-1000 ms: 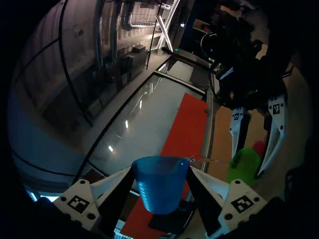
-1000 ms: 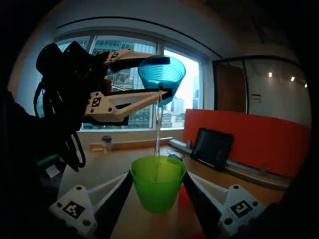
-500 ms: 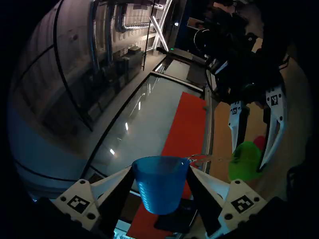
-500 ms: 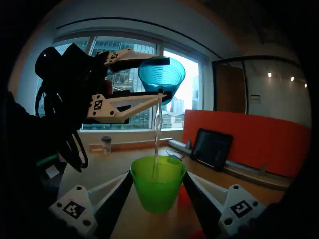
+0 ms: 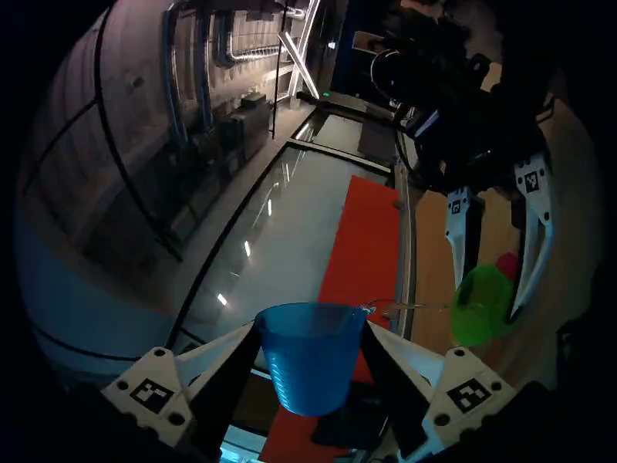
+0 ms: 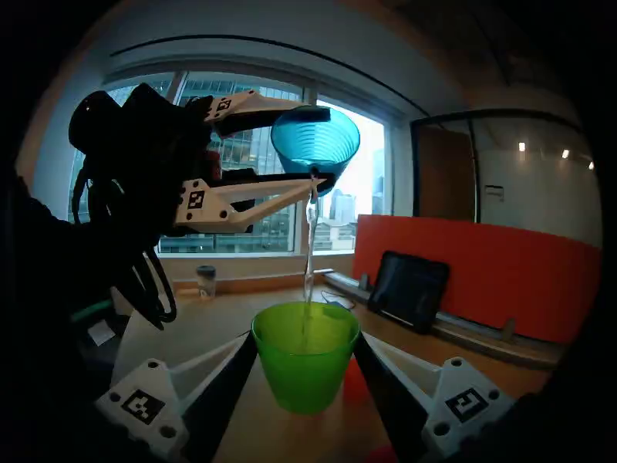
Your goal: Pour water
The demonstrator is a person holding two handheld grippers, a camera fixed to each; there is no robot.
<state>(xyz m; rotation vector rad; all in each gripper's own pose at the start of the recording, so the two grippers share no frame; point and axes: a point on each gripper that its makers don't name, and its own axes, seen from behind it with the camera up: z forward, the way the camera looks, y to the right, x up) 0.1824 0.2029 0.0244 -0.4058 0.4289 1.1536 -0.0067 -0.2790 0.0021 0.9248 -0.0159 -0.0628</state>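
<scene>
- Grip, left side: the blue cup (image 5: 311, 359) was pinched between both fingers of the left hand-held gripper (image 5: 311, 338). It was tipped over, with its mouth facing the right gripper view's camera.
- A thin water stream (image 6: 309, 255) fell from the blue cup's lower lip straight down into the green cup (image 6: 305, 356).
- The green cup stood upright, clamped between both fingers of the right hand-held gripper (image 6: 305, 343), directly below the blue cup. The cups were apart, joined by the stream alone.
- Whether the green cup rested on the counter (image 6: 224, 324) or hung over it could not be told.
- Water level in the green cup could not be told.
- The left gripper view had the right hand-held gripper off to its right, with the green cup between its fingers.
- Background: a window (image 6: 231, 208) behind the left hand-held gripper, a small jar (image 6: 205, 279) by the sill, and a dark tablet (image 6: 409, 289) leaning on a red panel (image 6: 501, 270).
</scene>
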